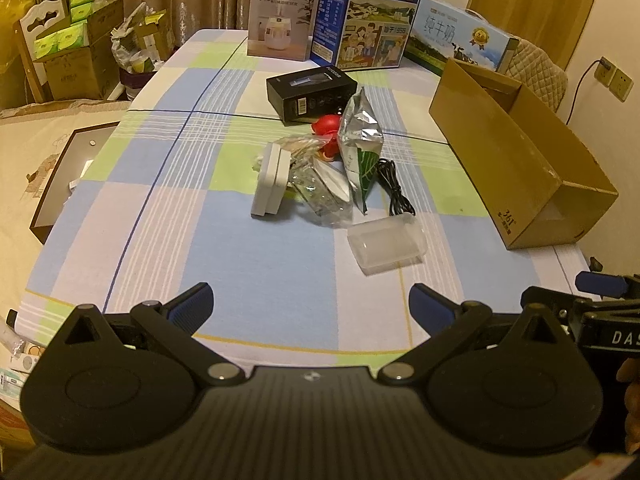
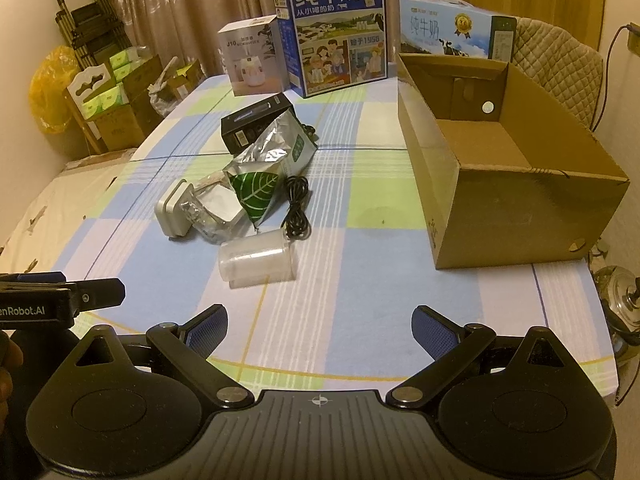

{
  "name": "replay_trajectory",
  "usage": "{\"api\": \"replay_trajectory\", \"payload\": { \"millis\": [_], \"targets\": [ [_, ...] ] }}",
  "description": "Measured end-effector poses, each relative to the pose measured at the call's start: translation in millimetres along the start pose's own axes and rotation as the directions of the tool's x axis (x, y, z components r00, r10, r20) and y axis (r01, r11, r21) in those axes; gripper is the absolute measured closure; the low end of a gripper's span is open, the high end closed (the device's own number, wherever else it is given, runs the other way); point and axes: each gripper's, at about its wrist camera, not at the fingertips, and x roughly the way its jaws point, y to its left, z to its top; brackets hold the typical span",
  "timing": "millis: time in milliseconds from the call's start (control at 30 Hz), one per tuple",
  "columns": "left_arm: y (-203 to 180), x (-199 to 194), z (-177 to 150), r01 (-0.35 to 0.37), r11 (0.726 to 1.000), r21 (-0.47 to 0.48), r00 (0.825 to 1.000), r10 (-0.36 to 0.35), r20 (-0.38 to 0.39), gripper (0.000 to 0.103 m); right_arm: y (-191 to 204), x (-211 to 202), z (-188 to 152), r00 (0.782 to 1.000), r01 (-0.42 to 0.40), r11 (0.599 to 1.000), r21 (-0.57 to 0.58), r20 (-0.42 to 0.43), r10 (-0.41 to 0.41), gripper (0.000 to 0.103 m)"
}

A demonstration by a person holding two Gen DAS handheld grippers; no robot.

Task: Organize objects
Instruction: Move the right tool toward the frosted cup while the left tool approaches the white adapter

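Note:
A heap of small objects lies mid-table: a frosted plastic case (image 1: 386, 246) (image 2: 258, 264), a coiled black cable (image 1: 394, 188) (image 2: 297, 206), a silver and green foil pouch (image 1: 360, 148) (image 2: 260, 168), a white adapter (image 1: 270, 180) (image 2: 174, 210), crinkled clear wrap (image 1: 324, 196), a red toy (image 1: 330, 136) and a black box (image 1: 312, 94) (image 2: 256, 120). An empty brown cardboard box (image 1: 516, 168) (image 2: 500, 184) stands to the right. My left gripper (image 1: 312, 304) and right gripper (image 2: 320, 328) hover open over the near table edge, nothing between their fingers.
Two blue milk cartons (image 2: 340, 40) (image 2: 456, 32) and a white humidifier box (image 1: 280, 16) (image 2: 252, 60) line the far edge of the checked tablecloth (image 1: 180, 220). Cardboard boxes with green packs (image 1: 76, 48) crowd the floor at left. A quilted chair back (image 2: 560, 72) stands behind the brown box.

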Motion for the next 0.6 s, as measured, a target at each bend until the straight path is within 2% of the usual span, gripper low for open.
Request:
{"api": "replay_trajectory", "payload": {
  "millis": [300,533,600],
  "targets": [
    [16,9,9,-0.004,1.000,-0.016,1.000,0.004,0.006,0.001,7,9,6,1.000,-0.013,1.000,-0.017,0.006,0.013,0.006],
    [39,23,29,-0.024,1.000,-0.017,0.999,0.024,0.031,0.001,20,23,18,0.999,-0.030,0.999,-0.044,0.027,0.031,0.006],
    [45,28,36,-0.026,1.000,0.008,0.999,0.026,0.033,0.001,25,29,22,0.999,-0.031,0.998,-0.052,0.033,0.033,0.006]
  ]
}}
